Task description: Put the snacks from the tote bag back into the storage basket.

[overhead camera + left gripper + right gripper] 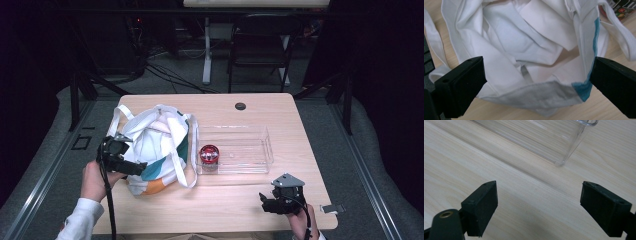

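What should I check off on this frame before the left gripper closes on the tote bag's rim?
1. Left gripper open: ok, fingers spread wide.
2. Tote bag rim between its fingers: ok, the near edge spans the gap.
3. Bag mouth open: ok, white lining visible inside.
4. Right gripper empty and apart: ok, open above bare table.
5. Red-lidded jar clear of the bag: ok, it sits in the clear tray.
6. Anything inside the bag: cannot tell, folds hide the bottom.

Folding chair (260,45), perhaps cables (165,75), behind table (280,107).
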Available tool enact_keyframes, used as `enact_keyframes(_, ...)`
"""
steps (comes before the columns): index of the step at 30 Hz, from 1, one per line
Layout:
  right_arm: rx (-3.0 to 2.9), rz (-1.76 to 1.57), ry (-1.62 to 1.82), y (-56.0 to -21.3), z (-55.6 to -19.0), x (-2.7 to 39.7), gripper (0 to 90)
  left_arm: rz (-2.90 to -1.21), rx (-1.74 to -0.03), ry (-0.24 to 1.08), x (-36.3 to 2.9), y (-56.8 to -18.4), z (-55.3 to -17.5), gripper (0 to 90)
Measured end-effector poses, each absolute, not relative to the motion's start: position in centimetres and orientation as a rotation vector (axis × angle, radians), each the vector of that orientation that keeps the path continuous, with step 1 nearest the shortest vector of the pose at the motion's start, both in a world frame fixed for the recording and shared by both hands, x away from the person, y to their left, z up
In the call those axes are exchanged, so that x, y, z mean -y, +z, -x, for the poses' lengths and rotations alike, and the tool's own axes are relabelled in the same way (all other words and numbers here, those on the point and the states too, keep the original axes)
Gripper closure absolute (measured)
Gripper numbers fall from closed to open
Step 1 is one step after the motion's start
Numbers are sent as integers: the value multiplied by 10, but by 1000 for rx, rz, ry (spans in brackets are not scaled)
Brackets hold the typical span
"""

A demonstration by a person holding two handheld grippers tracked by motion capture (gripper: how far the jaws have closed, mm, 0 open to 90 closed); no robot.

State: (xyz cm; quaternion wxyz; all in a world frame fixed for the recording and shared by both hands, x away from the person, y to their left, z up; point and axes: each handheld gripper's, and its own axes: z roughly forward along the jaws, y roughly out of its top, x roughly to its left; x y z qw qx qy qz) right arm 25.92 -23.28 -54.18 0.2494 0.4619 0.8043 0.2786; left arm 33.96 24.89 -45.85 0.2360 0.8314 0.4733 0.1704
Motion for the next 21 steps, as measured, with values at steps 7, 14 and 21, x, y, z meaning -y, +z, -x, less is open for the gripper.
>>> enact_keyframes(7,-2195,-1254,757,-542,-259,232,140,-2216,-1295,524,-260,-461,-320,4)
enact_keyframes(14,-2190,-1254,762,-542,-259,232,139,-2193,-1298,517,-270,-466,-304,4)
enact_keyframes(21,-2190,-1254,755,-542,-259,233,140,-2166,-1320,502,-279,-469,-300,4)
